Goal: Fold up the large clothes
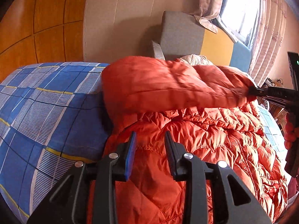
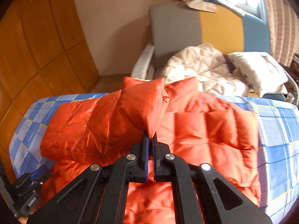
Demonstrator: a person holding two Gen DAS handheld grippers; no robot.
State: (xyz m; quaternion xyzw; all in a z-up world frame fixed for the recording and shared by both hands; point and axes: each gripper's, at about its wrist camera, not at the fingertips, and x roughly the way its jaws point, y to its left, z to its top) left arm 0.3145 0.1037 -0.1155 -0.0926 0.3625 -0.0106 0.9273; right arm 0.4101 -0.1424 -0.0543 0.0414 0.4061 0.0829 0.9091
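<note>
An orange quilted down jacket point(image 1: 205, 140) point(image 2: 205, 130) lies spread on a bed with a blue checked sheet point(image 1: 46, 112) point(image 2: 276, 130). My right gripper point(image 2: 150, 136) is shut on the corner of one sleeve point(image 2: 112, 123), holding it above the jacket's body. In the left wrist view that sleeve point(image 1: 168, 85) stretches across to the right gripper point(image 1: 251, 91) at the right edge. My left gripper point(image 1: 150, 134) hovers over the jacket's near edge. Its jaws stand apart and the blue pads point(image 1: 130, 155) press on no fabric.
A grey, yellow and blue headboard point(image 1: 183, 35) point(image 2: 175, 28) stands at the far end. A white quilted garment point(image 2: 201, 65) and a pillow point(image 2: 261, 71) lie before it. A wooden wardrobe point(image 1: 37, 18) is on the left and a curtained window point(image 1: 265, 37) on the right.
</note>
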